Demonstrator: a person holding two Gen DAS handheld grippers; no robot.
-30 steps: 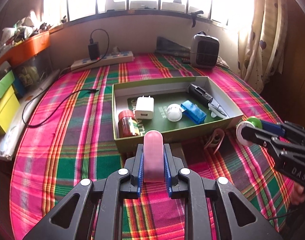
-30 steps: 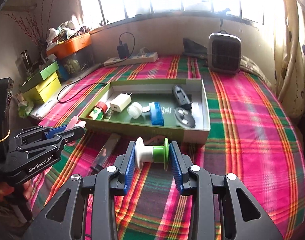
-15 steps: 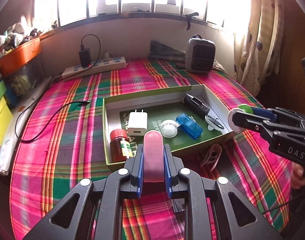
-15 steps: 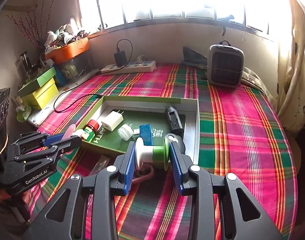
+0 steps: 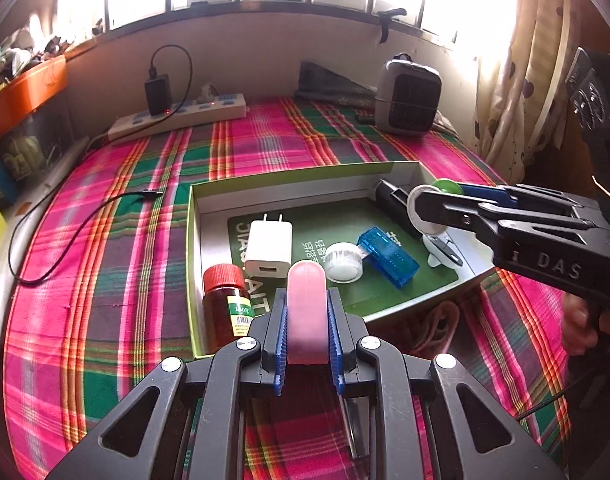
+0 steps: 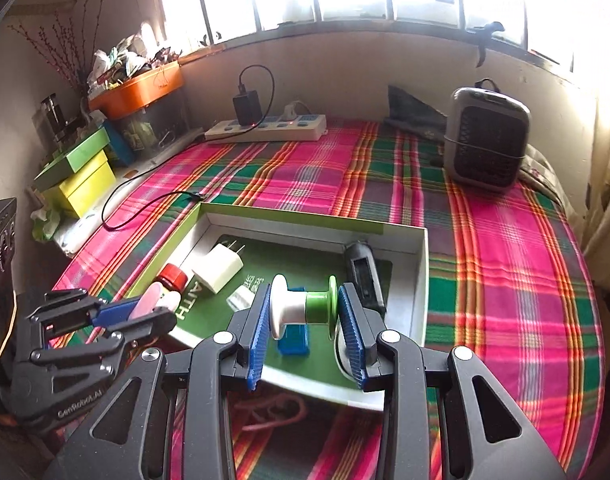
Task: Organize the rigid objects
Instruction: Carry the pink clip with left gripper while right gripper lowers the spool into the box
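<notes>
My left gripper (image 5: 306, 308) is shut on a flat pink rounded piece (image 5: 306, 312) and hangs over the near edge of the green cardboard box (image 5: 289, 182). My right gripper (image 6: 305, 308) is shut on a white-and-green spool (image 6: 301, 307), held above the box's right part; the left wrist view shows that gripper (image 5: 433, 204) coming in from the right. Inside the box lie a red-capped bottle (image 5: 225, 300), a white charger (image 5: 267, 246), a round white cap (image 5: 342, 260), a blue USB device (image 5: 389, 256), a black device (image 5: 389, 196) and a white-grey piece (image 5: 441, 250).
A plaid cloth (image 5: 105, 240) covers the surface. At the back stand a power strip (image 5: 177, 118) with a black adapter and a small grey heater (image 5: 407, 98). A black cable (image 5: 65, 236) trails left. A pink band (image 6: 273, 412) lies before the box. Coloured boxes (image 6: 81, 176) sit at left.
Both grippers have moved forward toward the box, which now sits lower and closer in both views. The right gripper with the spool now hangs over the box instead of in front of it.
</notes>
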